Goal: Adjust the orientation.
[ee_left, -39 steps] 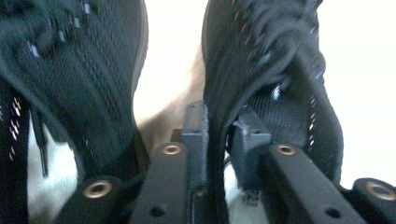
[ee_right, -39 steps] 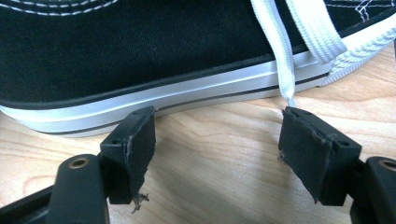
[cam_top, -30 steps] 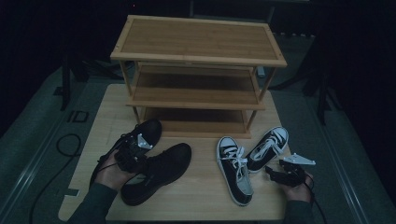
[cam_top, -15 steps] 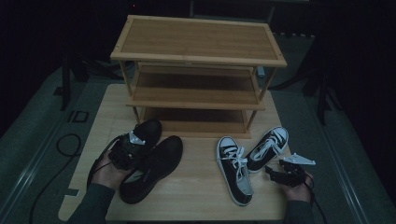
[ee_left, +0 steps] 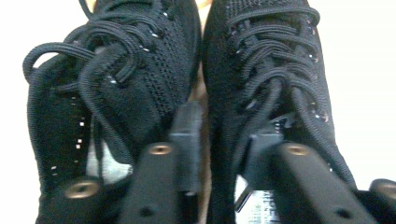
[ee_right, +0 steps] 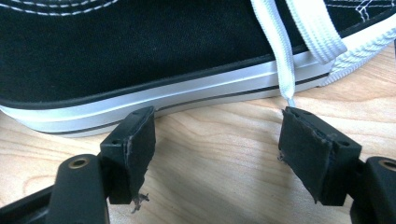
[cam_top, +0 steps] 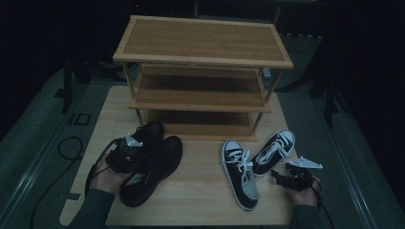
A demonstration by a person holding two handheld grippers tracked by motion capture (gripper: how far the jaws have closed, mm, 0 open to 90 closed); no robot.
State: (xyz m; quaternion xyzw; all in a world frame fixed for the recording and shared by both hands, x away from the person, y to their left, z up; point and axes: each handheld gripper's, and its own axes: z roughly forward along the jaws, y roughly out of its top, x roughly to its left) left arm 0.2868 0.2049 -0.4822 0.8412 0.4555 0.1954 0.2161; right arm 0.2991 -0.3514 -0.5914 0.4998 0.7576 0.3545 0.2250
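The shoe rack (cam_top: pixel 203 76) is seen at the back of the tabletop (cam_top: pixel 200 191). In front, the black shoes (cam_top: pixel 150 160) lie side by side; the left tool (cam_top: pixel 125 151), just opened, is poked between them, gripping nothing. A snagged lace could drag one. The sneakers (cam_top: pixel 255 164) are flanked by the right tool (cam_top: pixel 282 177), spread wide.

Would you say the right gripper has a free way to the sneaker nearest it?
Probably yes: the right gripper stands open just short of the sneaker, with bare table between.
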